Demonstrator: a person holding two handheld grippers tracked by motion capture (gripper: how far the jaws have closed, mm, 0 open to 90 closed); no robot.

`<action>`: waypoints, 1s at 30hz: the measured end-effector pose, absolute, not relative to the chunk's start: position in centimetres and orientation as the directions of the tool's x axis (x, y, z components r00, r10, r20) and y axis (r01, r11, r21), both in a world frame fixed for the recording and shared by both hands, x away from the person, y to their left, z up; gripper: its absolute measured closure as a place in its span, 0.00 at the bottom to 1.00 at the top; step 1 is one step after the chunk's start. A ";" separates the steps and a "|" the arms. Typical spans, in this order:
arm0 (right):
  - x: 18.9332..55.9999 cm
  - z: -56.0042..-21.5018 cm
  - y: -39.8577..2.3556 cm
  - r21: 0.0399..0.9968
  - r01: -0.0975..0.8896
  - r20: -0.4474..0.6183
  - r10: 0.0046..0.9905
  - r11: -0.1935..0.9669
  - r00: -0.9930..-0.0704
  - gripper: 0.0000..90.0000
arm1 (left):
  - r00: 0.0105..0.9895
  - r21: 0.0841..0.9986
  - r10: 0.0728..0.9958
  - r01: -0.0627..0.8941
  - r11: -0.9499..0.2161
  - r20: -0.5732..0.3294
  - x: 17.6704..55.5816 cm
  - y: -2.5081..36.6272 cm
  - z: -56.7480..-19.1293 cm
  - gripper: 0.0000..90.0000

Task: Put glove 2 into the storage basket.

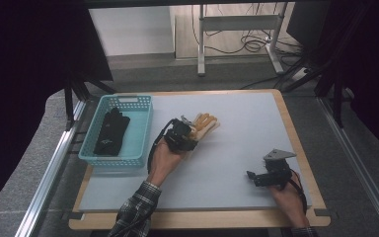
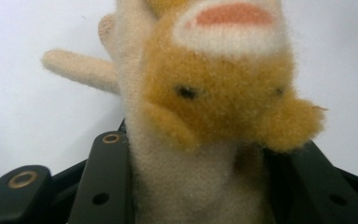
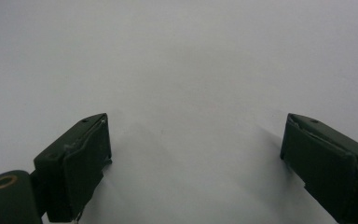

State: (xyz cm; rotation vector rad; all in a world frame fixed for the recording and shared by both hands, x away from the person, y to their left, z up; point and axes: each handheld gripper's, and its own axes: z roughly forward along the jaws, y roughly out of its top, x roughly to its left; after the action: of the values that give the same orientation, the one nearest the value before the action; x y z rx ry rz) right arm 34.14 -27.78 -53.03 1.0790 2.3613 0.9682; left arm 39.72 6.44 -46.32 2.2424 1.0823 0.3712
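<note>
At centre frame the left gripper (image 1: 190, 129) is clamped on a tan and cream plush glove (image 1: 205, 123) lying on the white table (image 1: 237, 148), while the right gripper (image 1: 252, 177), lower right, rests with its 2 jaws spread wide.

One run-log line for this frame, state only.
left claw: shut on plush glove | right claw: open, over mat | basket: black glove inside

Two black hand-held grippers, a plaid-sleeved person.
The black two-jaw left gripper (image 1: 186, 129) trails a black cable; brass-ringed holes dot its frame. The black right gripper (image 1: 253, 176) carries a grey three-cornered plate on top. The dark plaid shirt sleeve (image 1: 134, 214) looks checked, perhaps grey and white.
</note>
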 end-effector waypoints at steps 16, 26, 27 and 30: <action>34.1 -53.0 -27.8 0.717 0.514 -0.046 0.768 0.471 -0.639 0.09 | 0.550 0.659 0.835 0.615 -0.432 0.034 40.0 10.8 -41.9 0.62; 34.1 -53.0 -27.8 0.717 0.515 -0.046 0.768 0.471 -0.639 0.09 | 0.481 0.664 0.875 0.636 -0.393 0.057 40.3 14.1 -40.0 0.62; 34.1 -53.0 -27.8 0.717 0.514 -0.046 0.768 0.471 -0.639 0.09 | 0.470 0.664 0.881 0.640 -0.387 0.061 40.3 14.6 -39.9 0.62; 34.1 -53.0 -27.8 0.717 0.514 -0.046 0.768 0.471 -0.639 0.09 | 0.445 0.662 0.894 0.653 -0.368 0.058 40.4 15.7 -39.7 0.62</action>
State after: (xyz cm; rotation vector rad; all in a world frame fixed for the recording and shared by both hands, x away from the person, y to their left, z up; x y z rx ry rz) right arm 34.14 -27.79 -53.03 1.0790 2.3609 0.9690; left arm 40.40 15.70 -39.71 2.1379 1.2912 0.5604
